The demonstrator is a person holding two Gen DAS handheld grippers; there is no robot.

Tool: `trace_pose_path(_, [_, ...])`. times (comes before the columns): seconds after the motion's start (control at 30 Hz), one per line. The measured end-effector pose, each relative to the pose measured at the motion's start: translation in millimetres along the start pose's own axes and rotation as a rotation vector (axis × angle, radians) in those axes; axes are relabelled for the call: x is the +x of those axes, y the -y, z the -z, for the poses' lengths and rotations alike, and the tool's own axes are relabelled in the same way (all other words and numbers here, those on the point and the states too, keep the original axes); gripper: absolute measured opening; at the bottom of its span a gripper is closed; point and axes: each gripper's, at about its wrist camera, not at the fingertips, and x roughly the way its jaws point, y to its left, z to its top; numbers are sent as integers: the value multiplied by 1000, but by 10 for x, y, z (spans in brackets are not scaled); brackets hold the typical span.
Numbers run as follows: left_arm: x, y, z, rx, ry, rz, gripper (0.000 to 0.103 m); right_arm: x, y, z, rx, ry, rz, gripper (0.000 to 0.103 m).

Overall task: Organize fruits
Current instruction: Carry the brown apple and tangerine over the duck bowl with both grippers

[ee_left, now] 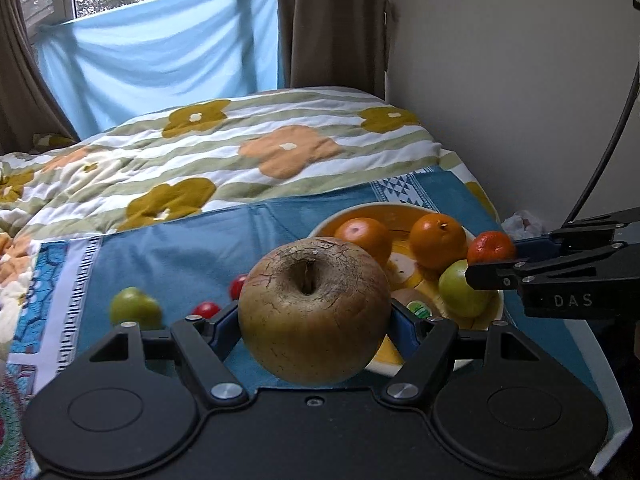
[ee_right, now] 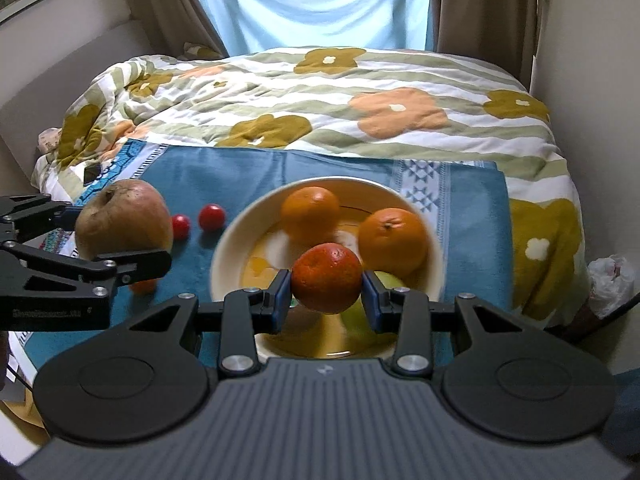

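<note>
the bowl [ee_right: 236,236], the landmark here, sits on a blue cloth [ee_right: 240,176] spread over a flowered quilt [ee_right: 360,80]; its near rim is hidden behind the right gripper [ee_right: 326,294]. a green fruit [ee_right: 390,280] inside the bowl is mostly covered by that gripper's load, and a small orange thing left of the bowl is half hidden under the other tool. a sticker on a brownish fruit [ee_left: 416,304] in the bowl is too blurred to read; "das" is legible on the right gripper's side. the left gripper [ee_left: 314,320], left of the bowl, clamps a large russet apple [ee_left: 314,312] between widely spaced pads. the right gripper, narrowly set, clamps a reddish mandarin [ee_right: 326,278] above the bowl. two oranges [ee_right: 310,210] lie at the bowl's far side; two cherry tomatoes [ee_right: 212,218] rest left of it.
</note>
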Motion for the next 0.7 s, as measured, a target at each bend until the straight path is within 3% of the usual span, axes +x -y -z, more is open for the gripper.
trace_pose_path(0.4, [605,230,-95,37,-42,-9,78,112,273,-13,7,4,-9,52])
trace_pose_path(0.7, [753,249,-109,20,-87,-3,78,123,355,15,48,3,-24,52])
